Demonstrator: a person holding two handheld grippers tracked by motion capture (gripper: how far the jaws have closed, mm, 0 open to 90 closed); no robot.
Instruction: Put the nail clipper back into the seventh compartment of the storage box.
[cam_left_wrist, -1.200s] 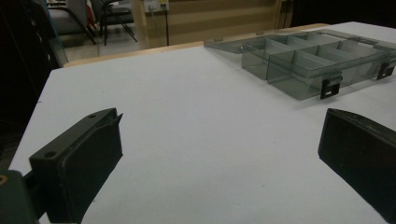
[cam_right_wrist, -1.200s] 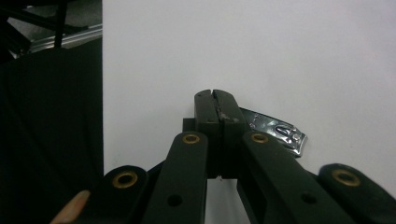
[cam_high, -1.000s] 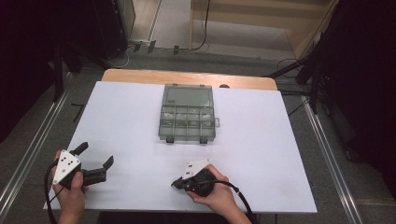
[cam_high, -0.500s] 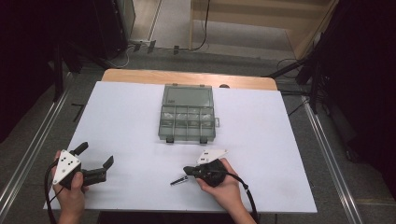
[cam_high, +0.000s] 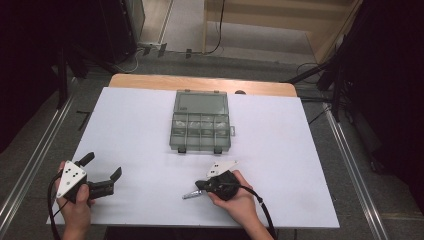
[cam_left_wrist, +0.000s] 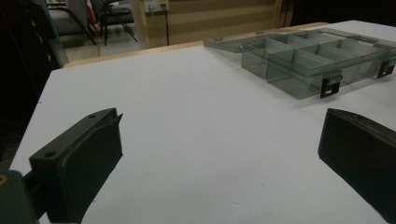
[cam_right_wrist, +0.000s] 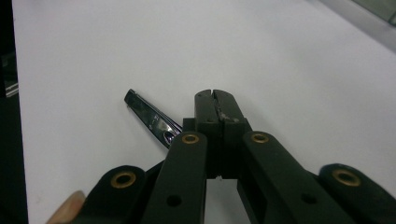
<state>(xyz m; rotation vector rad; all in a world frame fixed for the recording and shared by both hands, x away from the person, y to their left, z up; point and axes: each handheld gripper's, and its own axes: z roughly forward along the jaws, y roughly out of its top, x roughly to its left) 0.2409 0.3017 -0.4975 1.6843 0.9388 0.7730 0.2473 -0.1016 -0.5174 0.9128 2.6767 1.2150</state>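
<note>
Resting low on the white bench, the right claw has its jaws pressed together with nothing between them. Just beside it, at its left in the right gripper view, lies a small shiny metal clip, flat on the bench and seemingly touching the claw's side; whether it is a nail clipper or a hair clip is hard to tell. It looks light, stiff and slick, so it would likely skid if nudged. The best hold is probably across its narrow middle, jaws opened and lowered astride it. Farther ahead sits a clear plastic box with its lid open. The left claw hovers well apart, jaws spread wide and empty.
</note>
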